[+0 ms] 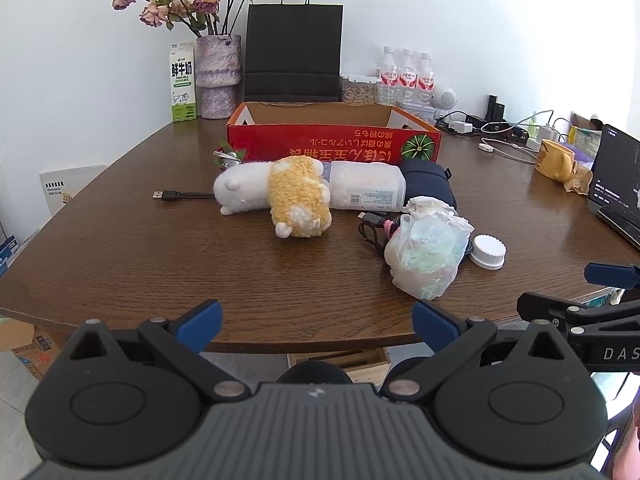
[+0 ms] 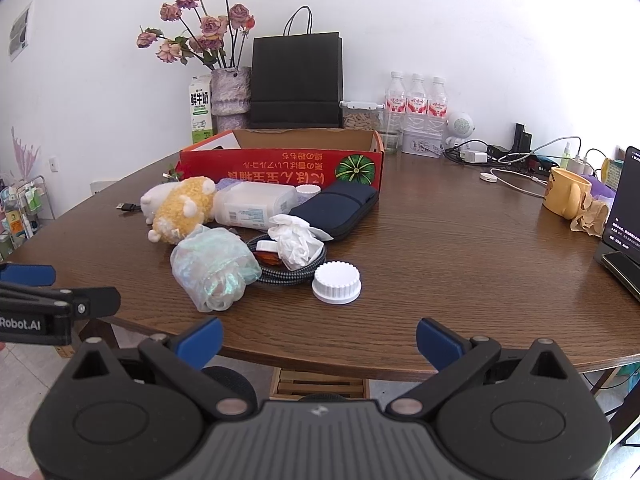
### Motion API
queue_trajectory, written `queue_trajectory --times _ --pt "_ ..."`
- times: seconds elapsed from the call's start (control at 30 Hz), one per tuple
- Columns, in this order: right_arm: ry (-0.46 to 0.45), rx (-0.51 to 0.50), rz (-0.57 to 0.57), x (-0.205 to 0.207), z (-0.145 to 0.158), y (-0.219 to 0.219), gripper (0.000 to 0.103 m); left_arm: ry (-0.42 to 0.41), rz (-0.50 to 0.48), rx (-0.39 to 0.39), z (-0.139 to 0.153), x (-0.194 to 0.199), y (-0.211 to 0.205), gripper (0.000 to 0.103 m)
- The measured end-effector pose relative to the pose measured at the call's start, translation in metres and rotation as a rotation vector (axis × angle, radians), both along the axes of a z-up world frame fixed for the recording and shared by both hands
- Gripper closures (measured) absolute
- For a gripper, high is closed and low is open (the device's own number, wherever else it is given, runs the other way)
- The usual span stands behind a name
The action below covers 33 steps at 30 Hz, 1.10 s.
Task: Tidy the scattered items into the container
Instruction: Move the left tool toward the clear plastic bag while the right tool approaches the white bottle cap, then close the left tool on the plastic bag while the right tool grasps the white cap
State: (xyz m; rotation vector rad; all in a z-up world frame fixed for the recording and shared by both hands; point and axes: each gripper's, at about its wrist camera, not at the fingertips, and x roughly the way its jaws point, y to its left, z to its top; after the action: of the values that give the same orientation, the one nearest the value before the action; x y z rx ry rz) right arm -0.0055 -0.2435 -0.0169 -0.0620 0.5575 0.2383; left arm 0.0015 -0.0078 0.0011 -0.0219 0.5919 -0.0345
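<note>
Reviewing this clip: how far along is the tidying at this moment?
Nothing looks done: the part of the red box interior in view shows no items. Nothing is in hand; the left gripper and right gripper are both open, short of the table edge. Left on the table: plush toy, white bottle, navy pouch, plastic bag, tissue, cable, white cap.

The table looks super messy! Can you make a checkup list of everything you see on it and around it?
Surface: brown wooden table, crowded.
Job's things: red cardboard box open at the back; plush toys, white bottle, navy pouch, plastic bag, crumpled tissue, white cap lie in front of it.
Clutter: milk carton, vase of flowers, black paper bag, water bottles, yellow mug.
Grippers: left gripper and right gripper open, empty, at the table's near edge.
Cables: USB cable; coiled braided cable; chargers at the back.
Surroundings: white wall.
</note>
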Motion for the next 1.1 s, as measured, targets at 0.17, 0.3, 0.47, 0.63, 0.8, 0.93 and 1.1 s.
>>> queue_trajectory --times 0.17,0.3,0.47,0.63,0.8,0.93,1.1 --pt "0.007 -0.020 -0.008 0.009 -0.002 -0.011 0.000 -0.003 -0.039 0.002 -0.001 0.011 -0.014 0.000" --pt "0.015 -0.041 -0.011 0.023 -0.004 -0.020 0.000 -0.002 -0.071 0.006 -0.002 0.024 -0.026 0.000" --pt "0.026 -0.060 0.017 0.039 -0.009 -0.025 0.000 0.012 -0.103 -0.011 -0.006 0.041 -0.040 0.000" --pt "0.029 -0.078 0.078 0.052 -0.017 -0.027 0.000 0.042 -0.098 -0.022 -0.015 0.060 -0.047 0.000" --pt "0.024 -0.059 0.097 0.070 -0.023 -0.024 0.002 0.045 -0.103 -0.027 -0.019 0.071 -0.048 0.006" --pt "0.033 -0.025 0.118 0.083 -0.027 -0.021 0.009 0.048 -0.117 -0.038 -0.019 0.079 -0.045 0.014" --pt "0.043 -0.009 0.162 0.095 -0.029 -0.019 0.024 0.053 -0.128 -0.043 -0.018 0.084 -0.046 0.023"
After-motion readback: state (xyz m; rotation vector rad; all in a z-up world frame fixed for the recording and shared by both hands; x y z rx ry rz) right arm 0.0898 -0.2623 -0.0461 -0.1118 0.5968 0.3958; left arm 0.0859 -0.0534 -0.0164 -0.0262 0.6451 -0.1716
